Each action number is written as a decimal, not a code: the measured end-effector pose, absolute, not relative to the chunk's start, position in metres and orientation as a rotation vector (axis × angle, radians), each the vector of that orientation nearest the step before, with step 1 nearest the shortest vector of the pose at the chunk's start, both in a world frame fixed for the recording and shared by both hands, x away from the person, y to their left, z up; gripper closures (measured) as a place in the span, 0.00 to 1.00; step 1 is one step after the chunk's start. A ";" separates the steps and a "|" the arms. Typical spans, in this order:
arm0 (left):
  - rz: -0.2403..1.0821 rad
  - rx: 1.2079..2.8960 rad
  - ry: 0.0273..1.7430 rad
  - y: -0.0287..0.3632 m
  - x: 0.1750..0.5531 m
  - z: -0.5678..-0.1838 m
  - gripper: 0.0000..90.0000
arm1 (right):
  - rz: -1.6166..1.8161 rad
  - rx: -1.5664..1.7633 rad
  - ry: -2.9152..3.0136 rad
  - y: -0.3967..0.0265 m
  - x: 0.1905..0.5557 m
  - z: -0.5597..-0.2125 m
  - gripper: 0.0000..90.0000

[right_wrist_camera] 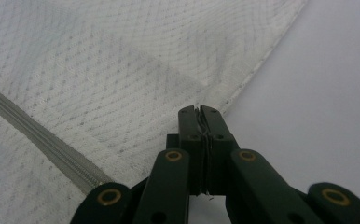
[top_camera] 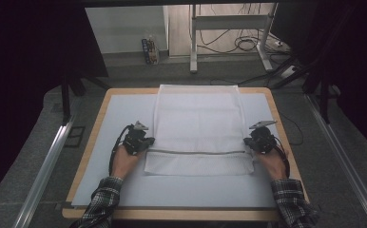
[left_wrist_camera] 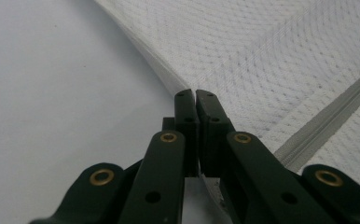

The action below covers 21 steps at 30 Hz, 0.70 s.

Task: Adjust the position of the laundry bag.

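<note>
My left gripper (top_camera: 146, 141) is clamped on the left edge of the white mesh laundry bag (top_camera: 198, 128), and my right gripper (top_camera: 249, 141) is clamped on its right edge; both pairs of jaws are together with mesh pinched between them. In the high view my hands hide the pinch itself. In the left gripper view (left_wrist_camera: 196, 95) the cloth vanishes between the black tips; in the right gripper view (right_wrist_camera: 199, 111) a thin fold of it shows between them. The bag's far end, at 12 o'clock, hangs over the table's back edge. Its grey zipper (top_camera: 196, 152) runs straight across from 9 to 3 o'clock between my grippers. The bag lies flat on a pale sheet (top_camera: 120, 180) covering the wooden table (top_camera: 84, 164). Beyond, at 12 o'clock, the floor holds a white stand (top_camera: 193, 42) and tangled cables (top_camera: 246, 43); the sides are dark.
</note>
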<state>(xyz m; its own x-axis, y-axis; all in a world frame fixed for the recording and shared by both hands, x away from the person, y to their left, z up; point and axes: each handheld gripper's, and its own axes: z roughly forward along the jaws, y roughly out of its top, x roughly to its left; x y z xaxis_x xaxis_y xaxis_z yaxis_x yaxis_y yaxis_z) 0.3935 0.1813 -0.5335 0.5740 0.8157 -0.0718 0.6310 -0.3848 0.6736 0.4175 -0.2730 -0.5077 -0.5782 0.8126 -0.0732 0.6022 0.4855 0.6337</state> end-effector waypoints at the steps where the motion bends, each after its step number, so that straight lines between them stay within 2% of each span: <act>1: 0.360 2.146 1.145 0.181 0.393 -0.533 0.98 | 0.796 1.177 2.370 -0.272 0.417 -0.507 0.97; 10: 0.312 2.136 1.141 0.189 0.384 -0.525 0.98 | 0.824 1.100 2.364 -0.268 0.404 -0.497 0.97; 21: 0.316 2.130 1.127 0.195 0.368 -0.516 0.98 | 0.858 1.027 2.368 -0.265 0.387 -0.488 0.98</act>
<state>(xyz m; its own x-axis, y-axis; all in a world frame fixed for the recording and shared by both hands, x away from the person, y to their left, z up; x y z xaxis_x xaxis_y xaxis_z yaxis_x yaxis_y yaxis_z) 0.3681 0.1952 -0.5163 0.5921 0.7993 -0.1022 0.6296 -0.3797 0.6778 0.3872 -0.2651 -0.4879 -0.6397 0.7578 -0.1283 0.4998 0.5369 0.6796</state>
